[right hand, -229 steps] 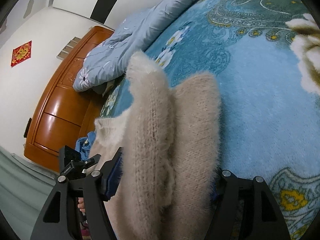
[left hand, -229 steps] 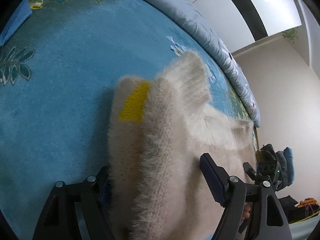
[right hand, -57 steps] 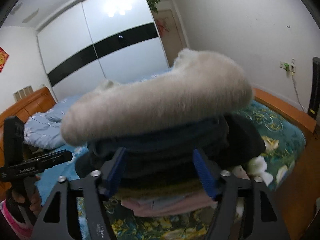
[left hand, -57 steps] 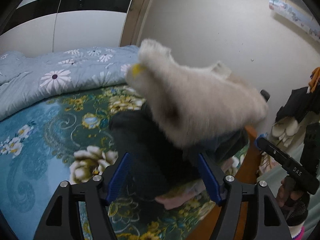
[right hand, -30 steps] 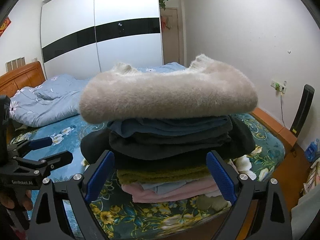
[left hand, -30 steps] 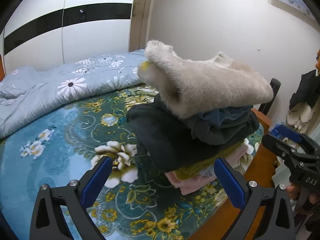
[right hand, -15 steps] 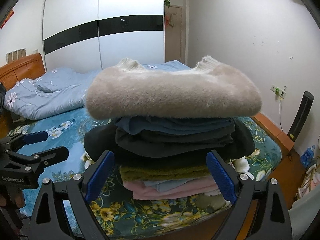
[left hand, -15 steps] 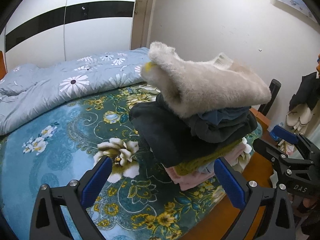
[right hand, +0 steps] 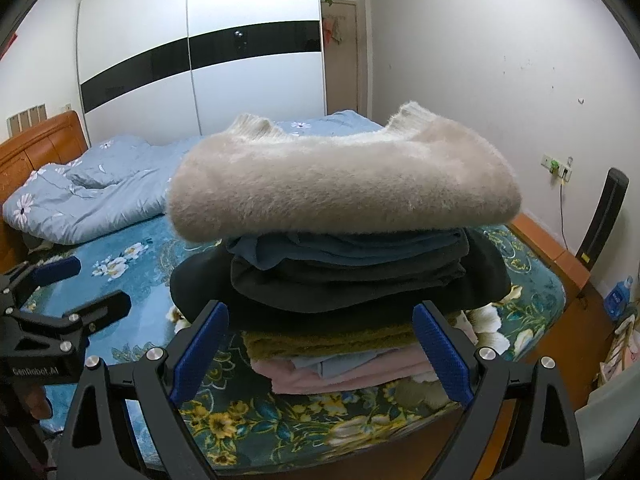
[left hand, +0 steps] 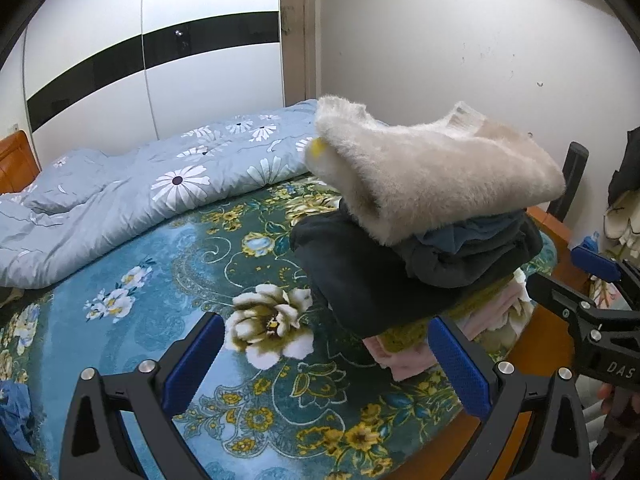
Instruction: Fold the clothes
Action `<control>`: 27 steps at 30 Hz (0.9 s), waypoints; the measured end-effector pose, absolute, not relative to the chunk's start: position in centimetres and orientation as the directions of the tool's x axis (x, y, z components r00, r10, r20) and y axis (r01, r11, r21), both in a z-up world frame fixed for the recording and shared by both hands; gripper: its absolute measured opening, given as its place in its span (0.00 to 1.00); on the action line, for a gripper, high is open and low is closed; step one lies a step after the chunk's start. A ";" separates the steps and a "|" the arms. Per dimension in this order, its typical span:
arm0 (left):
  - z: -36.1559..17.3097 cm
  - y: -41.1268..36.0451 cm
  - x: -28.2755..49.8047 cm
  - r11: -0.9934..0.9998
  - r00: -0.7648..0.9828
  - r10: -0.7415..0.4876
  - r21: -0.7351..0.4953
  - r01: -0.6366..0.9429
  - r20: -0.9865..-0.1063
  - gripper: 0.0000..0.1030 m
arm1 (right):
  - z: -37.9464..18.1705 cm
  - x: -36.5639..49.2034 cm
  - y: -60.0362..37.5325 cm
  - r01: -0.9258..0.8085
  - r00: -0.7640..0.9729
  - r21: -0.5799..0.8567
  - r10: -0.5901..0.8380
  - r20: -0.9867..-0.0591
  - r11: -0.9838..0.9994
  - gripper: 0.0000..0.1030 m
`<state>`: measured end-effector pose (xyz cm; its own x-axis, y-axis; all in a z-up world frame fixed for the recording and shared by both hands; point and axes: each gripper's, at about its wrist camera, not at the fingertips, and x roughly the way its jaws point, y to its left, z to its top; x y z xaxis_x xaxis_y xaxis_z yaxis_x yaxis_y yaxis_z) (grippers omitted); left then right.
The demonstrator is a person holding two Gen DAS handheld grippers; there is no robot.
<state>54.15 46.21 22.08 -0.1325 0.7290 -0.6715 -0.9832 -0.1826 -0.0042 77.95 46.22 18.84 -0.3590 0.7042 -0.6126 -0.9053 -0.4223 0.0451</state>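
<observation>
A folded fluffy cream sweater (left hand: 432,180) lies on top of a stack of folded clothes (left hand: 384,272) near the bed's foot corner. It also shows in the right wrist view (right hand: 344,184), above dark, olive and pink garments (right hand: 340,292). My left gripper (left hand: 324,360) is open and empty, drawn back from the stack. My right gripper (right hand: 320,348) is open and empty, level with the stack's lower layers. Each gripper shows in the other's view, the right one (left hand: 592,300) and the left one (right hand: 60,304).
The bed has a blue floral blanket (left hand: 160,304) and a rumpled light blue duvet (left hand: 132,192) at the back. A wooden bed frame (right hand: 560,264) borders the foot. A black chair (right hand: 604,220) stands by the wall. A wardrobe (right hand: 200,64) fills the far wall.
Both grippers carried the folded cream sweater onto the stack, opened, and pulled back. Over the last second they drew away a little more; the sweater stays on top.
</observation>
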 end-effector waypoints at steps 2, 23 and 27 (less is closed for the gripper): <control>22.1 46.2 54.2 -0.182 -0.133 0.728 -0.003 -0.983 -0.673 1.00 | 18.8 78.1 46.3 -0.907 -0.358 0.051 0.703 -0.615 -0.418 0.91; 21.0 47.2 54.8 -0.211 -0.160 0.700 0.012 -0.977 -0.696 1.00 | 19.7 78.8 46.7 -0.918 -0.335 0.046 0.705 -0.625 -0.395 0.91; 21.0 47.2 54.7 -0.215 -0.159 0.698 0.007 -0.977 -0.698 1.00 | 19.6 78.9 46.8 -0.918 -0.334 0.047 0.702 -0.629 -0.394 0.91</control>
<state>54.66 47.17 20.97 -0.1590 0.6978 -0.6985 -0.9766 -0.2152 0.0073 78.91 46.75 19.63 -0.3337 0.7025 -0.6286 -0.9179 -0.3941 0.0467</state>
